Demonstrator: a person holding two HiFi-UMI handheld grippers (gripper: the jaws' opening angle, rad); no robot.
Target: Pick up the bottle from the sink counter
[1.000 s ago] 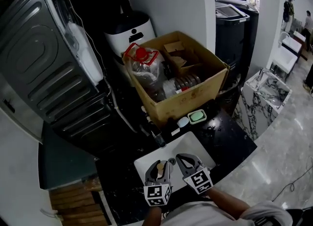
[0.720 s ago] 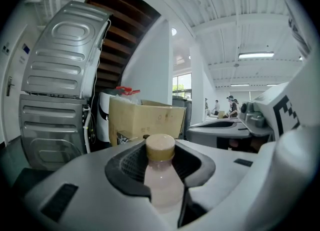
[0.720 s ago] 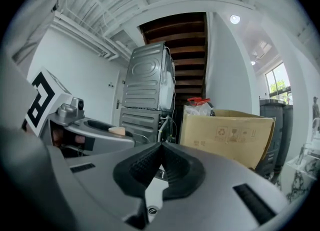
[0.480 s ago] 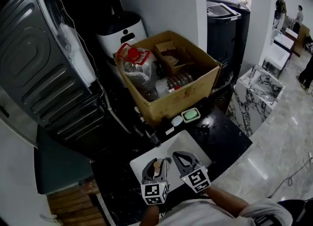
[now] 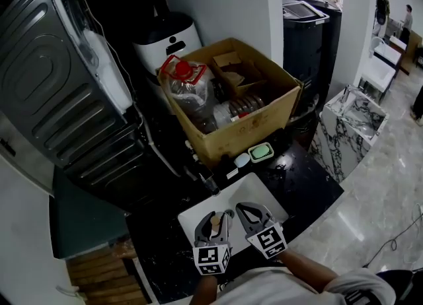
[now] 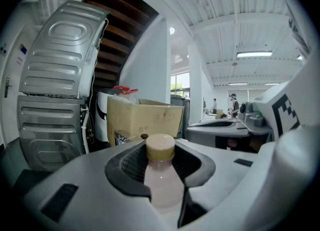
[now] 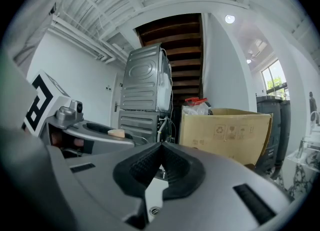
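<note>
A small bottle with a pale pinkish body and a tan cap stands upright between my left gripper's pads, which press on its neck. In the head view my left gripper hangs over the white sink basin near the counter's front edge. My right gripper is right beside it on the right, also over the basin. In its own view my right gripper has its jaws together with nothing between them. The bottle cap shows at that view's left.
A faucet stands behind the basin on the black counter. A green soap dish lies before a cardboard box holding a large plastic jug. A grey appliance leans at the left. People stand far off at the right.
Both grippers stay about where they were over the basin, the bottle still in the left one. Only the head camera's view has shifted a little.
</note>
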